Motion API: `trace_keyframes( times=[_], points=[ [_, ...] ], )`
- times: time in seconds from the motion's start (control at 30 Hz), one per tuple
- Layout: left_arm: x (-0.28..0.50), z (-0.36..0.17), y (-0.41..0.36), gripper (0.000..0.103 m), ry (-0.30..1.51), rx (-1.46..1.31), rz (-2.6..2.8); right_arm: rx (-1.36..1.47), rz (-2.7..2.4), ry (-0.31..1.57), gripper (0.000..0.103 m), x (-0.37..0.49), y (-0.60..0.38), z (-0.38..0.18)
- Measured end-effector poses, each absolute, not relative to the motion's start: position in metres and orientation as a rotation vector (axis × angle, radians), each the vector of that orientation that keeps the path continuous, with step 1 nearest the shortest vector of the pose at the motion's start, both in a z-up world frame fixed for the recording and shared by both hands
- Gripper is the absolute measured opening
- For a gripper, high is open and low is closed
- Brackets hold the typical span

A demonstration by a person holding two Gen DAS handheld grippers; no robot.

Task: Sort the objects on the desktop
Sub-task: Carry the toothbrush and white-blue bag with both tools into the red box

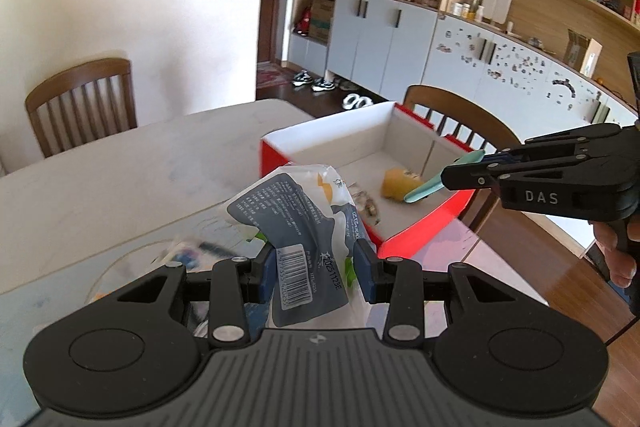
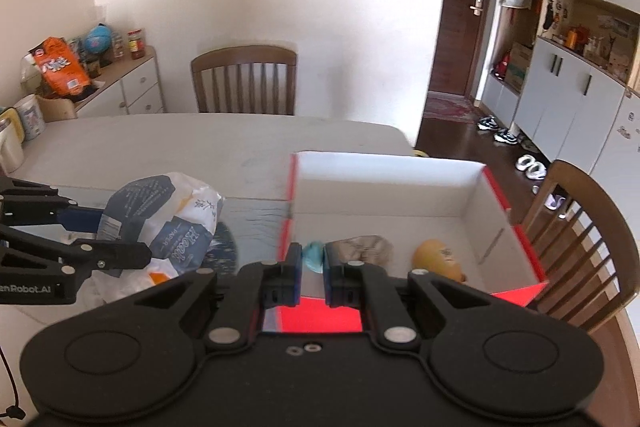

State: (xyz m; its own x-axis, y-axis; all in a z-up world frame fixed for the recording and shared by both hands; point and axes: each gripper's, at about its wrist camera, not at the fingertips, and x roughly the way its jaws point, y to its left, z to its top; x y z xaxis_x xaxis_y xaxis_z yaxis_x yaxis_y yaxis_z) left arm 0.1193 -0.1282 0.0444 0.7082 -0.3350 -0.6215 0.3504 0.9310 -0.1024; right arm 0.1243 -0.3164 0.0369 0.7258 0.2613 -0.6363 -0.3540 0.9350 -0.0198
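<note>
Left tongs [image 1: 316, 271] clamp a tissue pack [image 1: 296, 227]; right tongs [image 2: 312, 267] pinch a half-hidden teal object [image 2: 313, 255].

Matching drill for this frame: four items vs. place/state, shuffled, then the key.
Items:
1. tissue pack
2. teal spoon
3. yellow toy
4. red box

Places/states:
A. lying loose on the box floor
B. clamped in the left gripper
C. standing open on the table
D. pinched in the right gripper, over the box

Pairs: 1-B, 2-D, 3-A, 4-C
</note>
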Motion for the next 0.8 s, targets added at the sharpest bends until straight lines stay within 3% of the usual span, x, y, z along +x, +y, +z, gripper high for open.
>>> trace_keyframes(
  times=[0.47, 0.8],
  points=[
    [0.169, 0.047, -0.201, 0.038, 0.689, 0.078, -0.413, -0.142, 0.330, 0.679, 0.009, 0.157, -0.373, 0.024],
    [0.227, 0.023, -0.226, 0.038, 0.792, 0.081, -0.401, -0.142, 0.350, 0.720, 0.009, 0.182, -0.384, 0.003]
  ],
)
